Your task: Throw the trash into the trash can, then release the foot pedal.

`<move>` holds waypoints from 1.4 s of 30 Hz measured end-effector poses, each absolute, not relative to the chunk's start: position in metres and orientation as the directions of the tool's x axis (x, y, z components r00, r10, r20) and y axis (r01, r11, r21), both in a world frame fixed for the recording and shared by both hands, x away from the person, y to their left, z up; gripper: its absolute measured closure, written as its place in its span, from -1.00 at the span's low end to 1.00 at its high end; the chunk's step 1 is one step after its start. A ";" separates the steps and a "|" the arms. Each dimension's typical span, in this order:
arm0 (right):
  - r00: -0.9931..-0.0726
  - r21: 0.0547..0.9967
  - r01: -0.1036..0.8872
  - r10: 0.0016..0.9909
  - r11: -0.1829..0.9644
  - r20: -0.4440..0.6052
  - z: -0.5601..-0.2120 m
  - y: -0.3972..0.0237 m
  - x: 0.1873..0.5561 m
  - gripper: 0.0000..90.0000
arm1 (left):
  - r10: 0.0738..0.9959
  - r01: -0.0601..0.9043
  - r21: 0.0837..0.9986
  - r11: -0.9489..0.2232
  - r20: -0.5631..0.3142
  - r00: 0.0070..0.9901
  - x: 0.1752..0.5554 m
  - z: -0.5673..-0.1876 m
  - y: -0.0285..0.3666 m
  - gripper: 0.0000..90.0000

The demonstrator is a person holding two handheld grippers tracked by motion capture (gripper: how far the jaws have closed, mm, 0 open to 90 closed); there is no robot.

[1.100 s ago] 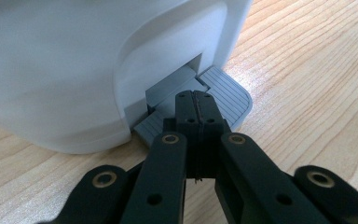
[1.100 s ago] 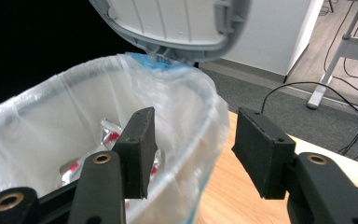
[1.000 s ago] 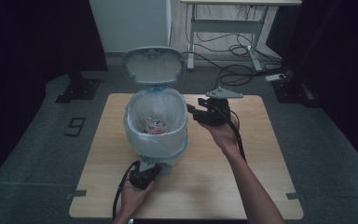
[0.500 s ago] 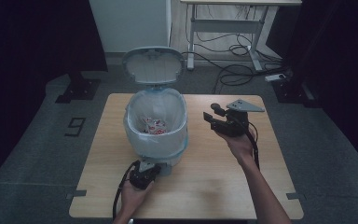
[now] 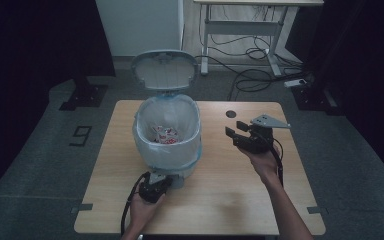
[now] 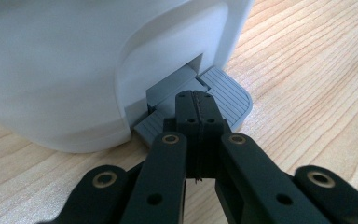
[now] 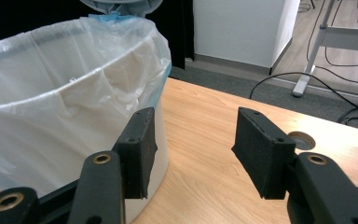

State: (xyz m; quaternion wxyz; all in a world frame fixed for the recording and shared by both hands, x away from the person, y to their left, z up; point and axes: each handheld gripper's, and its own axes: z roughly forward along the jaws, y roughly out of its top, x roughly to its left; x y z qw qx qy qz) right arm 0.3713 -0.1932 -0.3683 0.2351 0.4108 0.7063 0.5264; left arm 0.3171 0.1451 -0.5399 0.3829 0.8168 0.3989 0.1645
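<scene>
Our left gripper (image 6: 196, 100) has its jaws pressed together with nothing between them, tips down on the grey pedal (image 6: 223, 93) at the near foot of the bin (image 5: 167, 132), whose lid (image 5: 165, 70) stands open at the far side. Our right gripper (image 5: 237, 131) hangs wide open and empty just right of the bin, over the table (image 5: 220, 185). To do this well, we judge we should press straight down on the pedal's middle so the tips cannot slide off its ridges, and keep the right gripper clear of the plastic liner (image 7: 74, 88).
</scene>
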 end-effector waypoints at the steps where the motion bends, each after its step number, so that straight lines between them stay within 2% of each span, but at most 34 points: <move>1: -0.551 0.936 0.334 0.828 0.108 0.101 -0.369 -0.194 0.371 0.06 | 0.778 0.526 0.757 -0.388 -0.037 0.627 0.317 -0.540 0.145 1.00; 7: -0.546 0.934 0.340 0.832 0.110 0.101 -0.373 -0.198 0.369 0.06 | 0.789 0.529 0.757 -0.383 -0.029 0.614 0.316 -0.539 0.144 0.97; 8: -0.547 0.934 0.339 0.832 0.112 0.098 -0.374 -0.199 0.368 0.06 | 0.783 0.531 0.757 -0.382 -0.040 0.620 0.316 -0.539 0.143 0.70; 18: -0.544 0.933 0.341 0.834 0.115 0.096 -0.379 -0.206 0.362 0.06 | 0.759 0.511 0.749 -0.421 -0.016 0.650 0.312 -0.535 0.137 0.11; 28: -0.560 0.932 0.330 0.826 0.153 0.062 -0.395 -0.211 0.347 0.05 | 0.745 0.484 0.787 -0.382 -0.047 0.665 0.304 -0.524 0.154 -0.05; 42: -0.548 0.923 0.367 0.829 0.117 0.113 -0.442 -0.235 0.318 0.04 | 0.737 0.467 0.784 -0.410 -0.018 0.676 0.303 -0.526 0.156 -0.05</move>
